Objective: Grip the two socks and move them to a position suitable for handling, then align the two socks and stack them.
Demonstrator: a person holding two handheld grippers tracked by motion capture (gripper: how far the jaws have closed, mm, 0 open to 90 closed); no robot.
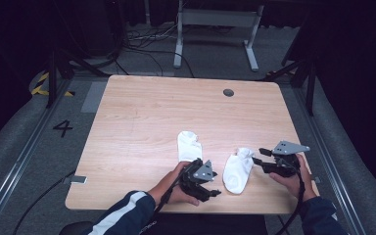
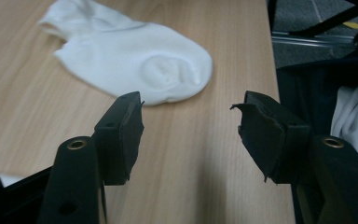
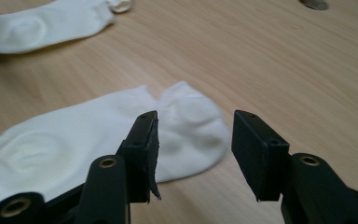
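Observation:
Two white ankle socks lie flat on the wooden table (image 1: 142, 112). The left sock (image 1: 188, 145) is near the table's middle. The right sock (image 1: 238, 169) lies closer to the front edge. My left gripper (image 1: 214, 188) is held by a hand just left of the right sock's toe, jaws open and empty. Seen from the left gripper (image 2: 189, 105), that sock (image 2: 135, 70) lies ahead on the wood. My right gripper (image 1: 260, 155) hovers at the right sock's cuff end, open. From the right gripper (image 3: 196, 116) the sock (image 3: 98, 140) lies below and behind the jaws, untouched.
A round cable hole (image 1: 228, 92) sits near the table's far edge. The table's front edge (image 2: 275, 116) is close to the left gripper, with the person's dark sleeve beyond it. The other sock (image 3: 42, 28) lies farther off in the right gripper view. A metal frame (image 1: 215, 19) stands on the floor behind.

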